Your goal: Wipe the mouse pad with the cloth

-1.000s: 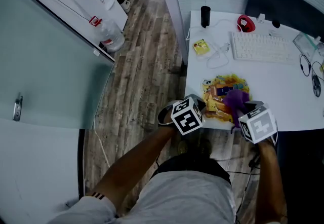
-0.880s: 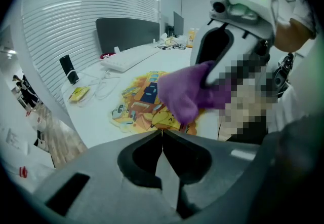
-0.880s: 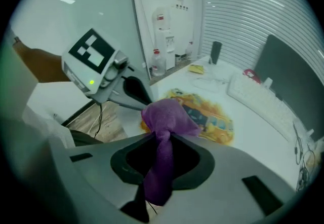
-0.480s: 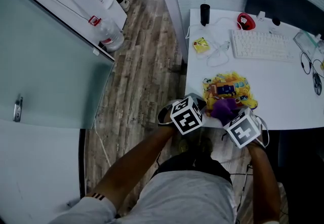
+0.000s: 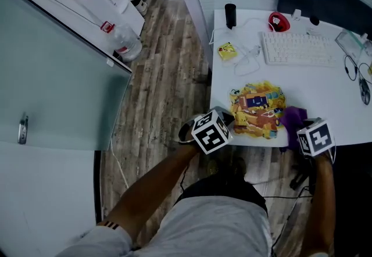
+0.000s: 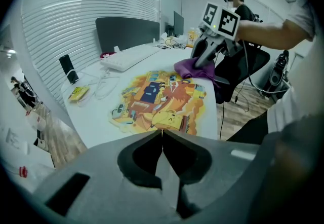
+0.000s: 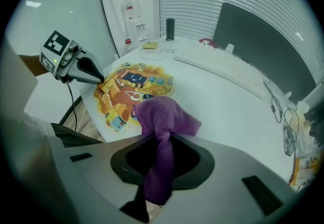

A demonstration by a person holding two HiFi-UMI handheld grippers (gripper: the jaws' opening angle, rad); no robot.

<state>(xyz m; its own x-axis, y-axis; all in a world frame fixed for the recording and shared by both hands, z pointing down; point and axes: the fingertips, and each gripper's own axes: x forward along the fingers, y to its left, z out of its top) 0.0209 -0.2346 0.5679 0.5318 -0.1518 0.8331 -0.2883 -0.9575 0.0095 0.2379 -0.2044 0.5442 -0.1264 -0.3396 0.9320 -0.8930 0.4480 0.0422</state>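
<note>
The mouse pad (image 5: 257,109), ragged in outline and printed with yellow and orange cartoon art, lies flat near the bench's (image 5: 325,93) front edge. The purple cloth (image 7: 163,116) is bunched at its right side, clamped in the right claw (image 7: 161,139). The left claw (image 6: 162,133), jaws pressed together, has its tip at the pad's near-left edge by the bench corner; bare white surface opens to the right, while a keyboard (image 5: 297,49), looped cables (image 5: 249,59) and a small yellow packet (image 5: 226,51) sit farther back, well apart.
</note>
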